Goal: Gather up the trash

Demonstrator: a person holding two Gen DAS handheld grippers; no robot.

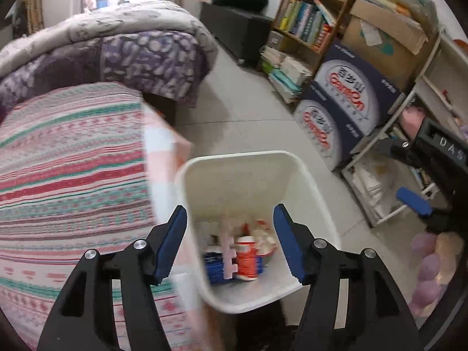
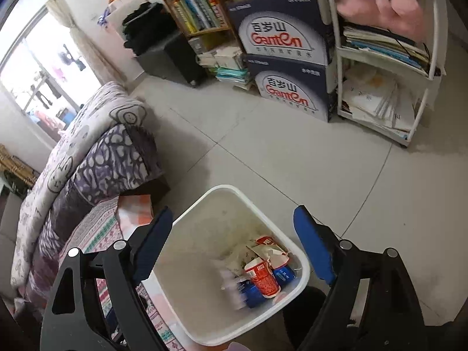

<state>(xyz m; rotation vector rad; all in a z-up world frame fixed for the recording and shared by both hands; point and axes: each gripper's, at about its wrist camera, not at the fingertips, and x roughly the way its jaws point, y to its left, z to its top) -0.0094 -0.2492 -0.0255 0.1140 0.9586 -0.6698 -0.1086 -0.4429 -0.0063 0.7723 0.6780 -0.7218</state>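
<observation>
A white waste bin [image 1: 234, 158] stands on the tiled floor beside the bed, and the right wrist view shows its rim [image 2: 225, 188] too. Inside lie a red-and-white cup [image 1: 247, 259] [image 2: 261, 278], a blue packet [image 1: 215, 266] [image 2: 285, 275] and a crumpled wrapper [image 2: 263, 248]. A pale pink piece [image 1: 228, 248] shows blurred over the trash. My left gripper [image 1: 229, 213] hovers above the bin, open, with nothing pressed between its pads. My right gripper [image 2: 233, 213] is also over the bin, open and empty. One of its blue pads [image 1: 414, 201] shows at the left view's right edge.
The bed with a striped sheet [image 1: 73, 175] and purple quilt [image 2: 117, 152] borders the bin on the left. Stacked Ganten boxes [image 2: 283, 38], a wooden bookshelf [image 1: 307, 14] and a white shelf unit [image 2: 386, 58] line the far side. Tiled floor [image 2: 292, 158] lies between.
</observation>
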